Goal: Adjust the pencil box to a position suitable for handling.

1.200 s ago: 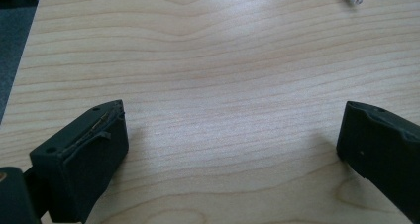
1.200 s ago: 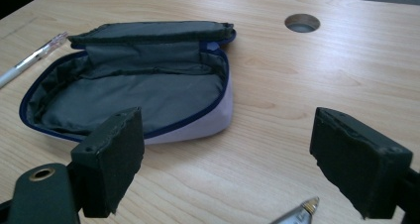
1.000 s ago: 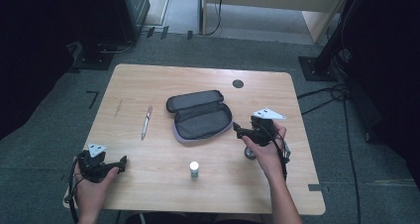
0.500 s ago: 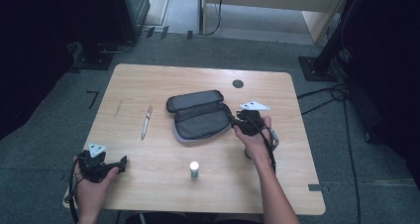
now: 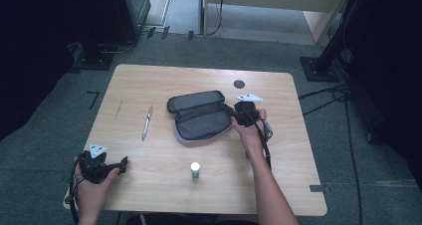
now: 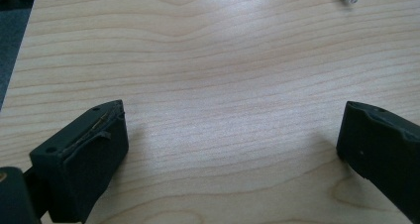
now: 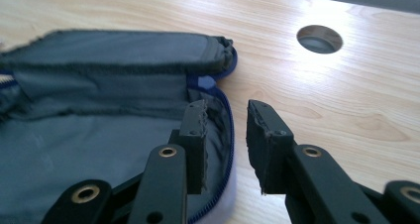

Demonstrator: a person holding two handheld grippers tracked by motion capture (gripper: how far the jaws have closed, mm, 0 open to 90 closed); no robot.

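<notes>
Right tool [image 5: 234,114] straddling pencil case [image 5: 201,119] rim — grasp not made yet
Case lies unzipped mid-worktop [image 5: 298,175]; jaws just been closing, rim between, pads not pressing. Left tool [image 5: 121,163] released, idle — pen [image 5: 147,123] not packed.

Light wood table [image 5: 149,195], rounded corners, round cable hole [image 5: 239,84] near far edge. Lying on it: open grey pencil case [image 5: 201,116] at centre, blue zip edge; silver pen [image 5: 147,122] just left of it, well apart; small white-capped bottle [image 5: 195,170] upright, nearer the front edge.
</notes>
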